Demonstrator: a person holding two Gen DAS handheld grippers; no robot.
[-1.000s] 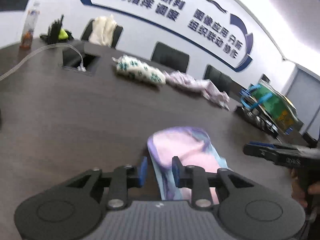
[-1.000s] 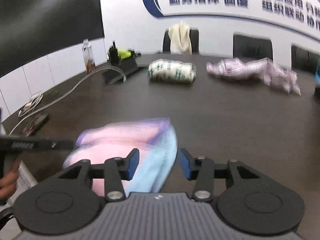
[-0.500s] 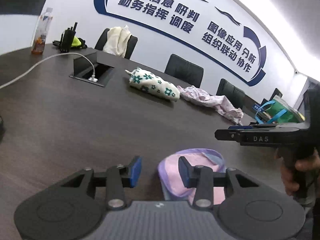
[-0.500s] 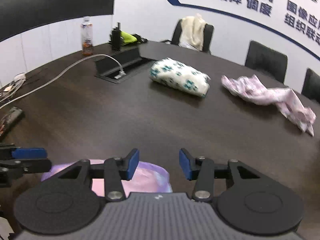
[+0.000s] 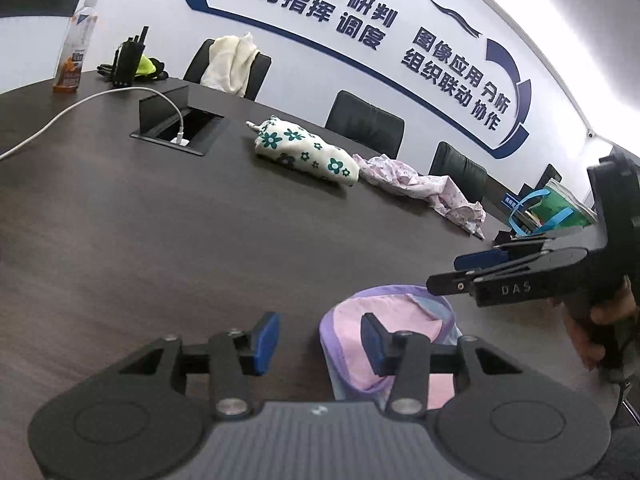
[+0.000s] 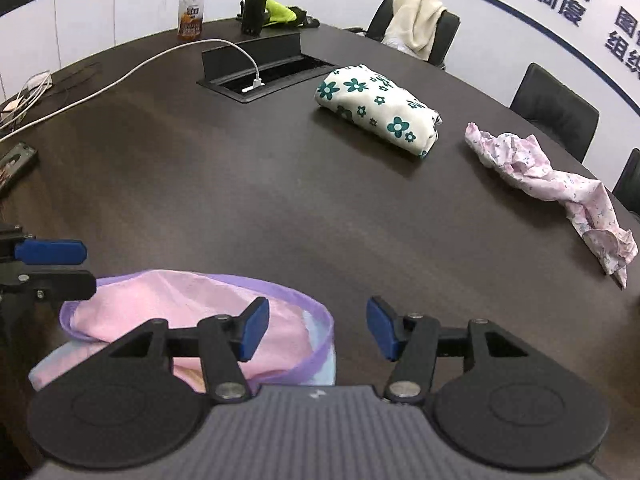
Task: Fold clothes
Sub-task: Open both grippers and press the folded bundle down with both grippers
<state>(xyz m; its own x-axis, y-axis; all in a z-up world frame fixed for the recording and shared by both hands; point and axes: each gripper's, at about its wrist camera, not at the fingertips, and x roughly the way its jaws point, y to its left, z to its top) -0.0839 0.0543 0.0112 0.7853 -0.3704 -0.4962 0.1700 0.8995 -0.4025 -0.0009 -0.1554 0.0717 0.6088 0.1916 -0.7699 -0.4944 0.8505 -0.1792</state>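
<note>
A folded pink garment with purple and light blue edges [image 5: 384, 320] lies on the dark table near the front; it also shows in the right wrist view [image 6: 192, 320]. My left gripper [image 5: 318, 342] is open and empty, raised above the garment's left edge. My right gripper [image 6: 318, 330] is open and empty, above the garment's right edge; it shows from the side in the left wrist view [image 5: 480, 270]. A folded white cloth with green flowers [image 6: 380, 110] and a crumpled pink floral garment [image 6: 560, 184] lie farther back.
An open cable box [image 6: 260, 68] with a white cable sits in the table [image 6: 280, 200]. A drink bottle [image 6: 191, 2], a black radio [image 6: 254, 10], a phone [image 6: 14, 164] and chairs [image 6: 556, 110] stand around. A green bag [image 5: 556, 210] is at the right.
Both grippers have lifted and pulled back from the pink garment, which lies folded on the table. The left gripper's jaws have opened wider. The views have tilted up toward the far table.
</note>
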